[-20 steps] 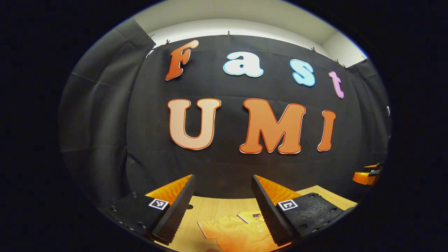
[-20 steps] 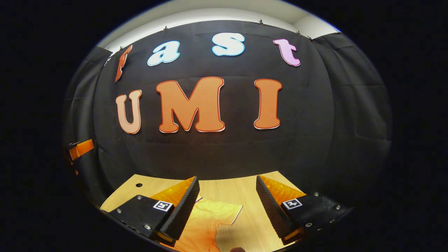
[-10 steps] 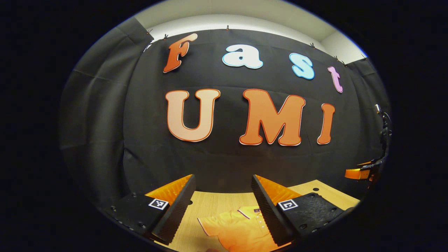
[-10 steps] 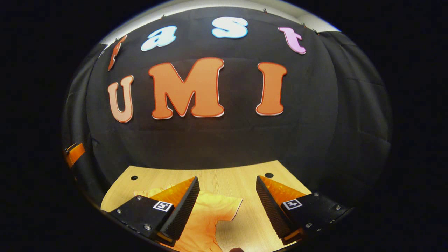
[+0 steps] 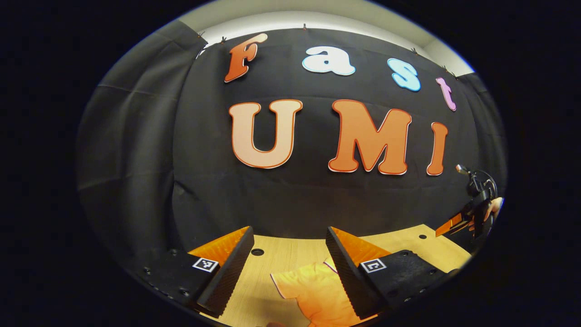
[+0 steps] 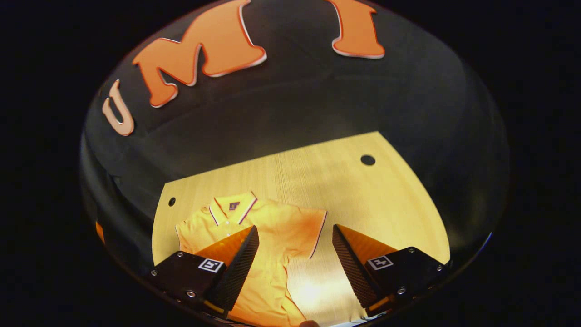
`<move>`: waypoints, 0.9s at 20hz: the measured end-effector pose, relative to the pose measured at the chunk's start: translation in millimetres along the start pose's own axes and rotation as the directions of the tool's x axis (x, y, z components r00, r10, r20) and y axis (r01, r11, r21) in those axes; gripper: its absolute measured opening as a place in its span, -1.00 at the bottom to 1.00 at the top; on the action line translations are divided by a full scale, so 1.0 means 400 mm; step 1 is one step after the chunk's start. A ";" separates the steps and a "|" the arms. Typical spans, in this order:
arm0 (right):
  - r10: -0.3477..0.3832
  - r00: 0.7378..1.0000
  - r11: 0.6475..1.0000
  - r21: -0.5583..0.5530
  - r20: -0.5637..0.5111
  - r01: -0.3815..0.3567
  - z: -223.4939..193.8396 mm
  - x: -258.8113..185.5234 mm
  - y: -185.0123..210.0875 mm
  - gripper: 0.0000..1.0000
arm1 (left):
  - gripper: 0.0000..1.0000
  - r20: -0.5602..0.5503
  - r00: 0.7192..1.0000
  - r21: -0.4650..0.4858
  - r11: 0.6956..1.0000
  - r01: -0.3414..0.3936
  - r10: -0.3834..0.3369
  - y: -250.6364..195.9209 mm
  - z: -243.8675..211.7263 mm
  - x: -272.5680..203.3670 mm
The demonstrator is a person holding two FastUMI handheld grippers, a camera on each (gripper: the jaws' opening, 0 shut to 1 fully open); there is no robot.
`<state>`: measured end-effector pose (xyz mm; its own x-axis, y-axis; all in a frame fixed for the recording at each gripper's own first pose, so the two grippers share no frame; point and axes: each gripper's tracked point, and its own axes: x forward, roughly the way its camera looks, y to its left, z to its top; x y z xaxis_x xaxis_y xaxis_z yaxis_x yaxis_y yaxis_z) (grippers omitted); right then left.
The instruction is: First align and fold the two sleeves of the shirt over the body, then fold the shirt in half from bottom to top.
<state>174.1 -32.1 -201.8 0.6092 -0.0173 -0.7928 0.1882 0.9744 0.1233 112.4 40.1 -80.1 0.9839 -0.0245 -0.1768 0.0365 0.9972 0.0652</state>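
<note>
An orange polo shirt [image 6: 272, 236] lies flat on the wooden table [image 6: 363, 200], collar toward the booth wall and both short sleeves spread out. In the right gripper view my right gripper [image 6: 295, 254] hangs open above the shirt's right sleeve [image 6: 308, 227], holding nothing. My left gripper [image 5: 288, 265] is open too, above the other sleeve [image 5: 299, 286] with nothing between its fingers. The right gripper [image 5: 463, 220] and the hand holding it appear far right in the left gripper view.
The black cloth wall rises directly behind the table. Small round holes [image 6: 367, 160] mark the tabletop near its back corners. Bare wood lies to the right of the shirt in the right gripper view.
The right gripper has tilted sharply downward, so the table and whole upper shirt come into its view. The left gripper has tipped down slightly and shifted. Both stay open.
</note>
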 end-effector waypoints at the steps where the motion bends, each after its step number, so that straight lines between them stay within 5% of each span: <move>1: -0.020 0.999 1.000 -0.002 -0.031 0.020 -0.007 0.039 -0.015 0.97 | 0.94 -0.006 1.000 0.000 1.000 -0.011 0.011 0.012 -0.010 0.003; 4: -0.097 0.989 0.995 -0.047 -0.110 0.092 -0.042 0.131 -0.055 0.99 | 0.95 -0.035 0.999 0.002 0.999 -0.036 0.036 0.038 -0.034 0.014; 18: -0.196 0.895 0.980 -0.039 -0.401 0.197 -0.223 0.382 -0.119 0.99 | 0.96 -0.161 0.982 0.011 0.995 -0.098 0.098 0.112 -0.159 0.067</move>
<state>189.6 -61.2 -381.9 0.1990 -0.1161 -0.9731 0.2741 0.9599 -0.0585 129.3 88.8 -144.6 0.9417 0.0852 -0.3256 -0.0577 0.9940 0.0930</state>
